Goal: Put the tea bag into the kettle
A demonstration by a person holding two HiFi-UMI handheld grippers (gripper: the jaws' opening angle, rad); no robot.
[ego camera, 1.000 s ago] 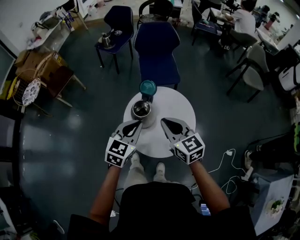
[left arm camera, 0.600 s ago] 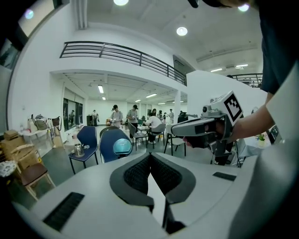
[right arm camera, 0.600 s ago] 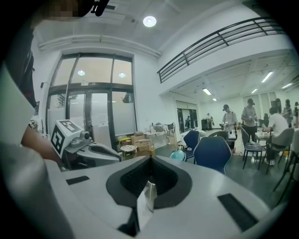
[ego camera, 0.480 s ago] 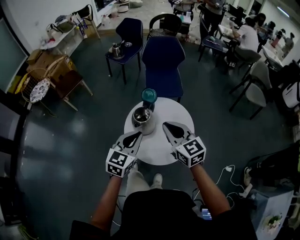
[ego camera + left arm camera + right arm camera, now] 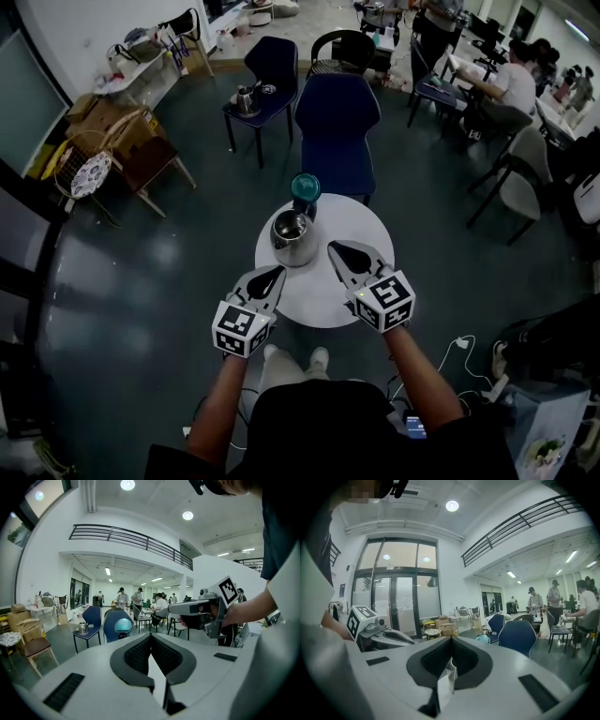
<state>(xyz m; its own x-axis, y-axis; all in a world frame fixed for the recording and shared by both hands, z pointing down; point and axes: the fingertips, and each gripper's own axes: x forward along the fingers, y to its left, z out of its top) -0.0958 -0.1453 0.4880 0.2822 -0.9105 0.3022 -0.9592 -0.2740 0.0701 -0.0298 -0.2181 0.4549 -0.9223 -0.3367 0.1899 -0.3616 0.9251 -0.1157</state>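
A person stands over a small round tabletop (image 5: 361, 223) in a busy open workroom, with tongs in each hand and the job of getting a tea bag into a kettle not yet done. The right tongs (image 5: 335, 247) are clenched on the tea bag (image 5: 446, 679), a pale paper pouch pinched between the pads. Its length runs back along the tongs instead of hanging beyond the tips, and the head view does not show it at all.

The left tongs (image 5: 277, 273) are closed too, with the tips meeting. A pale sliver shows low between the pads in the left gripper view, and what it is cannot be told.

The kettle (image 5: 292, 236) stands upright on the tabletop's far left part, its lid off and its mouth open to the ceiling. A teal object (image 5: 305, 187) sits just beyond it. Both tongs hover at the near side, the left ones near and slightly left of the kettle, the right ones just to its right.

The move ahead turns on that short gap. The kettle's mouth lies left of the loaded right tongs and a little farther off, so the bag probably has to travel leftward over the rim before release.
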